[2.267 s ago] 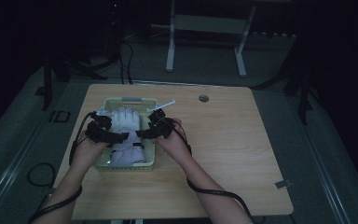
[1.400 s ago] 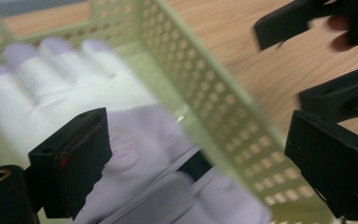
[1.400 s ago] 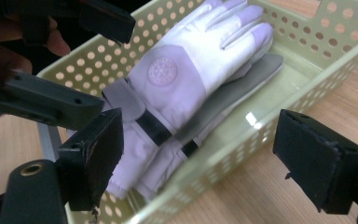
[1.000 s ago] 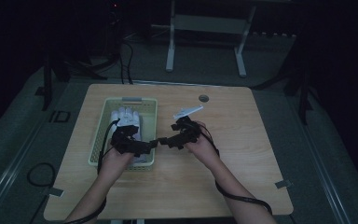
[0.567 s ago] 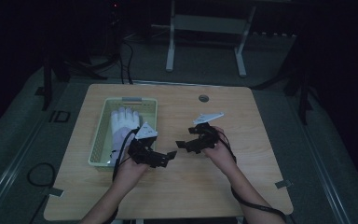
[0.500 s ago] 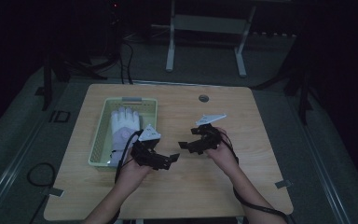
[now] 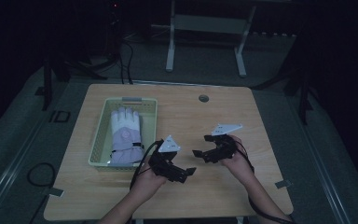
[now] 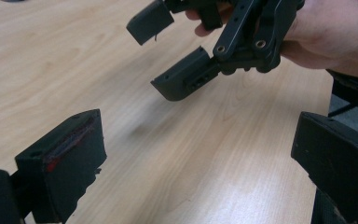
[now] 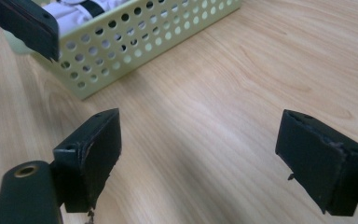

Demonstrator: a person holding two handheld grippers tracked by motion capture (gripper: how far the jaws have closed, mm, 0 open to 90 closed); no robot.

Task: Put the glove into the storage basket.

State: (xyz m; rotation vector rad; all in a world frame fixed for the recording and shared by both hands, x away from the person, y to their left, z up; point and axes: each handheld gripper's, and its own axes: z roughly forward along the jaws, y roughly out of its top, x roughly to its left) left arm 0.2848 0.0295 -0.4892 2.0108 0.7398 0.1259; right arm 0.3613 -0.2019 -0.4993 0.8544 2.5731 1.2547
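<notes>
A white glove (image 7: 125,135) with a black wrist strap lies flat in the pale green perforated basket (image 7: 101,140) on the left of the wooden table. My left gripper (image 7: 184,173) hovers open over bare wood just right of the basket's front corner, nothing between its jaws. My right gripper (image 7: 202,147) is open too, facing it from the right, a short gap apart. In the left gripper view my left gripper (image 8: 196,163) looks at the right gripper (image 8: 182,56) held by a hand. In the right gripper view my right gripper (image 9: 207,158) faces the basket (image 9: 135,46) and the glove (image 9: 72,10).
A small round grommet (image 7: 203,98) sits near the table's far edge. Cables trail from both grippers toward the front edge. A white desk frame (image 7: 205,28) stands on the floor beyond the table. The table (image 7: 261,140) shows bare wood at the right.
Both grippers have come out of the basket and moved right and toward the front, over bare wood. The glove stays lying in the basket, let go.
</notes>
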